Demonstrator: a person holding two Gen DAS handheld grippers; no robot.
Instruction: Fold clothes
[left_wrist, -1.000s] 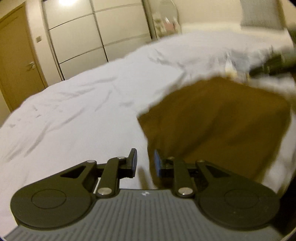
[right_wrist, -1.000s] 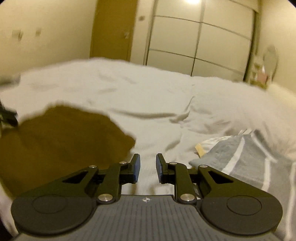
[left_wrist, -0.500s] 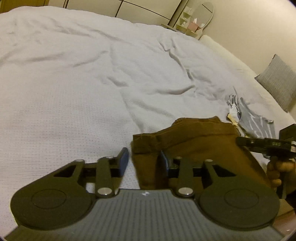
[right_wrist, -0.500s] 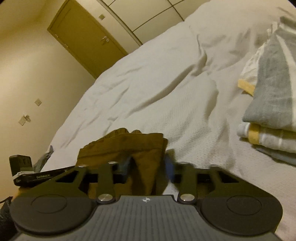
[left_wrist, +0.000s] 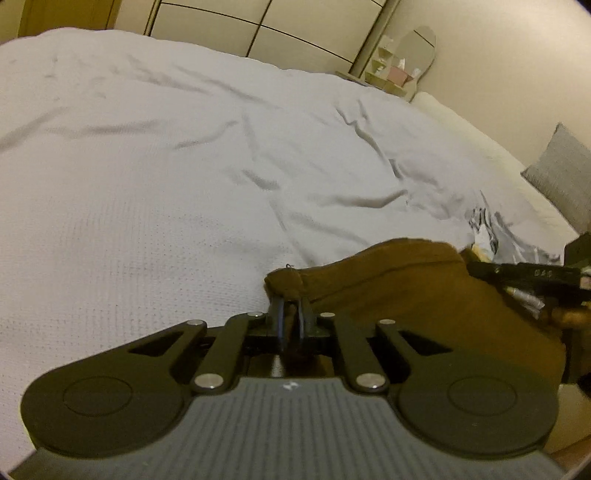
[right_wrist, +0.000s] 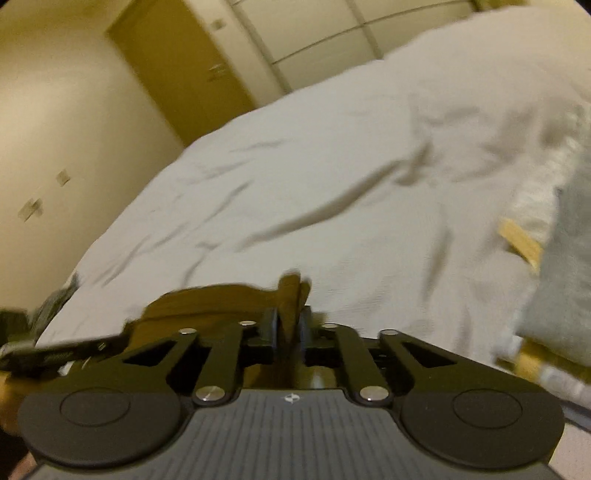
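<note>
A brown garment (left_wrist: 417, 288) lies bunched at the near edge of the white bed (left_wrist: 166, 177). My left gripper (left_wrist: 291, 310) is shut on the garment's left corner, with brown cloth pinched between the fingers. In the right wrist view the same brown garment (right_wrist: 221, 299) stretches to the left, and my right gripper (right_wrist: 288, 317) is shut on its right corner. The right gripper's body (left_wrist: 524, 275) shows at the right of the left wrist view; the left gripper's body (right_wrist: 55, 354) shows at the lower left of the right wrist view.
A stack of folded grey, white and yellow striped clothes (right_wrist: 561, 258) sits on the bed to the right. A grey pillow (left_wrist: 565, 181), a mirror and small shelf (left_wrist: 402, 66), wardrobe doors (left_wrist: 258, 29) and a brown door (right_wrist: 184, 66) border the bed.
Both grippers were open half a second ago with the garment's corners between their fingers; now both have shut on those corners. The right wrist view is blurred by motion.
</note>
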